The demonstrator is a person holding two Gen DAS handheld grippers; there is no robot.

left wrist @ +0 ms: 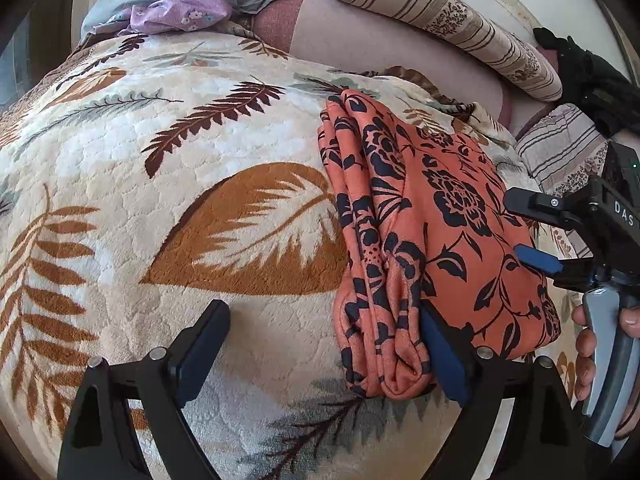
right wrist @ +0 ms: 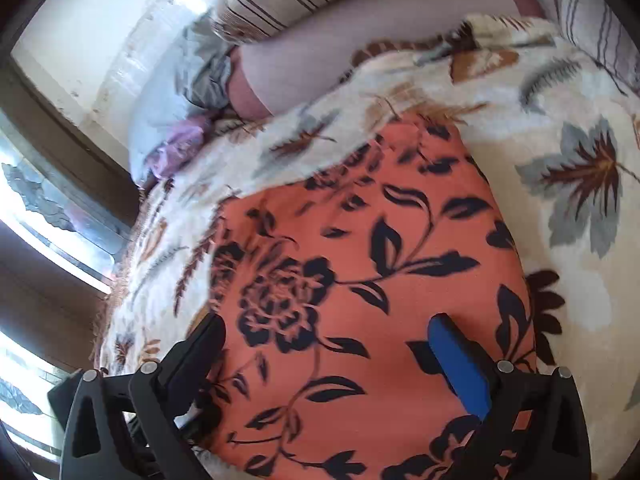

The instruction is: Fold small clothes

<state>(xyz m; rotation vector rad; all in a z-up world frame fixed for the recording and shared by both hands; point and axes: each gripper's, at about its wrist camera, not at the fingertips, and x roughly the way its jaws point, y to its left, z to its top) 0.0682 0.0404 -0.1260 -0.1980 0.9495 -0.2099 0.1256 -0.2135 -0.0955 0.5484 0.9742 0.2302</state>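
In the left wrist view, the folded orange floral garment point(left wrist: 432, 216) is seen lying on a leaf-patterned fleece blanket point(left wrist: 160, 200). The left gripper point(left wrist: 324, 356) is spread wide, nothing gripped, its right finger against the fold. The right gripper point(left wrist: 528, 232), marked "DAS", and a hand point(left wrist: 588, 344) are shown only here.

In the right wrist view, the right gripper point(right wrist: 328, 344) is spread wide over the garment point(right wrist: 360, 260), empty; a window point(right wrist: 48, 216) is seen only here.
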